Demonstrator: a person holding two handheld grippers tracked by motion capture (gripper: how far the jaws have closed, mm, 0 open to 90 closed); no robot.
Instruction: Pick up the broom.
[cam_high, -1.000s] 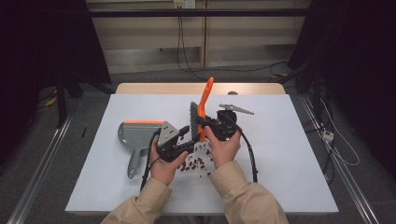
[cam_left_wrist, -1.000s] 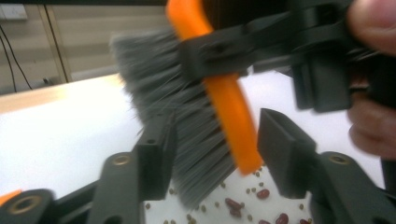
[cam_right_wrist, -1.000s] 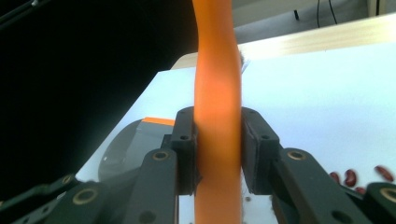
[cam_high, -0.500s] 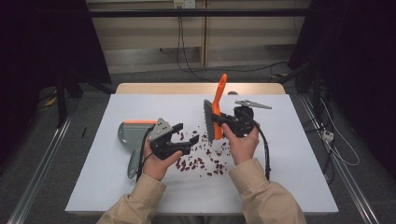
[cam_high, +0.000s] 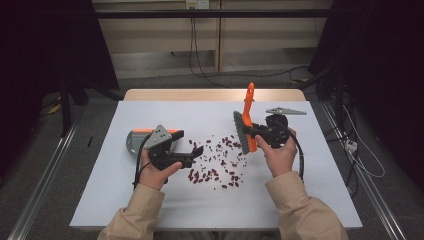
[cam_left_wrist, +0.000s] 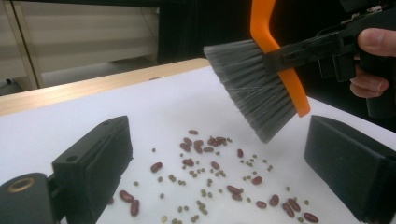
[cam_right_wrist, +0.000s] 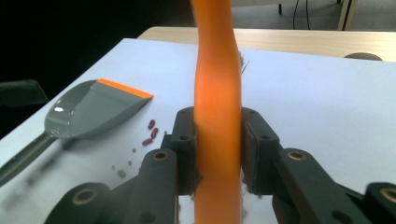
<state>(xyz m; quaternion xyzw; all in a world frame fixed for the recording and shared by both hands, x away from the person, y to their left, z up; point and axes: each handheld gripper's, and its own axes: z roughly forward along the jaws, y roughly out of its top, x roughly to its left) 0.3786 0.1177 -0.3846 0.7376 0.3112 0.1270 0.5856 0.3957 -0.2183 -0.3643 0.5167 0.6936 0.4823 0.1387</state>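
Red beans (cam_high: 215, 162) and smaller green ones lie scattered across the middle of the white table (cam_high: 300, 200). My right gripper (cam_high: 251, 131) is shut on the orange handle of a hand brush (cam_high: 248, 100), and its grey bristles (cam_high: 239, 128) hang just above the right end of the beans. In the right gripper view both jaws press on the brush handle (cam_right_wrist: 217, 93). My left gripper (cam_high: 195, 154) hovers open at the left of the beans with nothing in it. In the left gripper view the beans (cam_left_wrist: 210, 163) lie between its wide-apart jaws, with the brush (cam_left_wrist: 261, 88) beyond.
A grey dustpan (cam_high: 134, 139) with an orange lip lies flat behind my left hand, partly hidden by it; the dustpan (cam_right_wrist: 88, 112) has a few beans (cam_right_wrist: 152, 130) by its lip. A wooden strip (cam_high: 210, 95) runs along the table's far edge.
The two hands were together over the middle of the table; they have drawn apart, the left gripper to the left and the right to the right with the brush, uncovering the beans.
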